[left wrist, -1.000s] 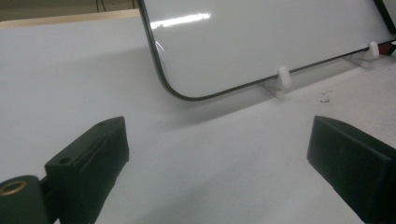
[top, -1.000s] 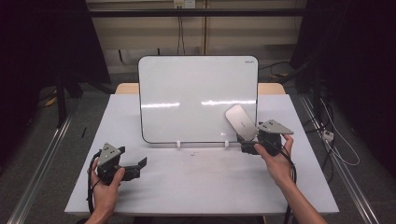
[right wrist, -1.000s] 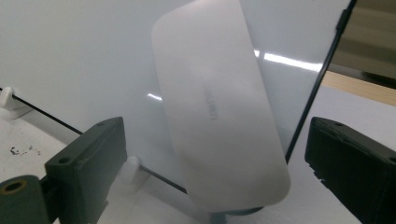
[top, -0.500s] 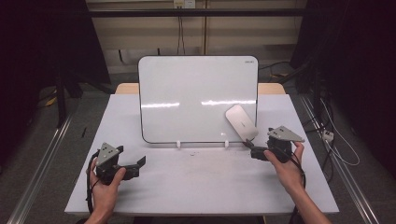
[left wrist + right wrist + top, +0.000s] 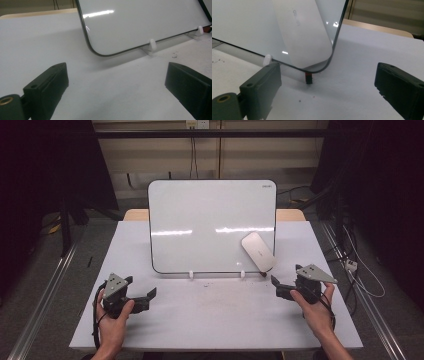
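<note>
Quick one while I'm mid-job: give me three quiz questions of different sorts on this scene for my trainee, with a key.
1. True or false: the left gripper is shut on something.
2. Where is the white eraser? A) flat on the table B) on the whiteboard face, lower right C) in the right gripper
3. Fill in: the whiteboard stands on small white ____.

Key: 1 false, both grippers are open and hold nothing. 2 B. 3 clips.
</note>
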Demonstrator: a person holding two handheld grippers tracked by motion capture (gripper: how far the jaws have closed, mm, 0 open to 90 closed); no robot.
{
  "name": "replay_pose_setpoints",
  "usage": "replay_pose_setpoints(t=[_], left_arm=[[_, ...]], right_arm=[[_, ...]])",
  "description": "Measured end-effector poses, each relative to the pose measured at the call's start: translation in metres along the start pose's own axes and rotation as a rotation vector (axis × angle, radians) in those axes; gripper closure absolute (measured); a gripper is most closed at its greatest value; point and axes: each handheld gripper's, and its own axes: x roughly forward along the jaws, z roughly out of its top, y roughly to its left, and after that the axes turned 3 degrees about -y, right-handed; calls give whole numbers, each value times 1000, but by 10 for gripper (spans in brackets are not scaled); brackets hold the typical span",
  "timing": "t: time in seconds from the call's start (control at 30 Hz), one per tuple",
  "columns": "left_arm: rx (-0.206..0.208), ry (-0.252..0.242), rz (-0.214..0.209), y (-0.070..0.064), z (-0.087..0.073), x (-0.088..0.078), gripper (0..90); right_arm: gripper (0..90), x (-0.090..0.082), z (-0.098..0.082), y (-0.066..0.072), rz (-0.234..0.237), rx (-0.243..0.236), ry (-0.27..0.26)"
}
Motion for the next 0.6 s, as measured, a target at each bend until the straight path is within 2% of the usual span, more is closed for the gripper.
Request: replay_pose_setpoints(t=[0.27,0.6], left_arm=[[-7,-8,-5,-1,0,1,49],[4,-1,-4,-3,0,-1,49]], right_arm=[[70,-7,-11,-1,-7,14,10],[72,-13,-27,-2,1,55,24]])
